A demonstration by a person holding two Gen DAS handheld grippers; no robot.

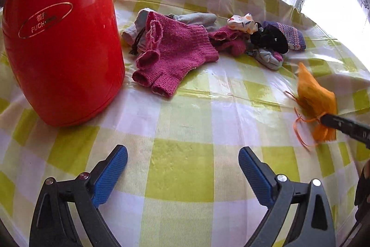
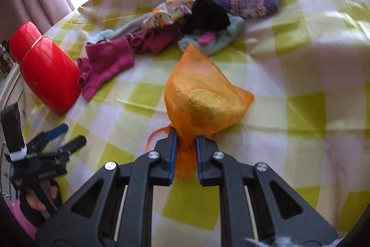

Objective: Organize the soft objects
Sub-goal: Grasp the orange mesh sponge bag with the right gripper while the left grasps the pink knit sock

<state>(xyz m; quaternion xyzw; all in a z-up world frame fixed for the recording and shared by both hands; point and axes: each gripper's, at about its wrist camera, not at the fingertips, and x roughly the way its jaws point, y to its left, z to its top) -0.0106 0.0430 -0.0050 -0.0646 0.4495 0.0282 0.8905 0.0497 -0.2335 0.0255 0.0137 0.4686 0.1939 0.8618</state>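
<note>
Precariously, the right hand-held gripper [image 2: 186, 139] pinches only the gathered neck of an orange mesh pouch [image 2: 203, 94], whose yellowish filling sags forward onto the checked desk [image 2: 300, 108]. With so little fabric between the blue pads, the thin mesh could slide free if lifted, and the weight of the filling could tug it loose; the trailing orange drawstring [image 1: 300, 129] might also snag on a fingertip or drag across the plastic cover. The left hand-held gripper [image 1: 182, 159] hangs low over bare cloth with its fingers spread wide, gripping nothing. Beyond the pouch lies the jumble yet to be sorted: a magenta fingerless glove [image 1: 171, 54], a purple patterned mitten [image 2: 249, 0], a black fabric lump [image 2: 205, 15], a pale blue sock [image 2: 215, 41] and a printed white cloth [image 2: 168, 12], overlapping one another. A tall red flask [image 1: 62, 38] stands just beside the glove, crowding any reach from the left.
</note>
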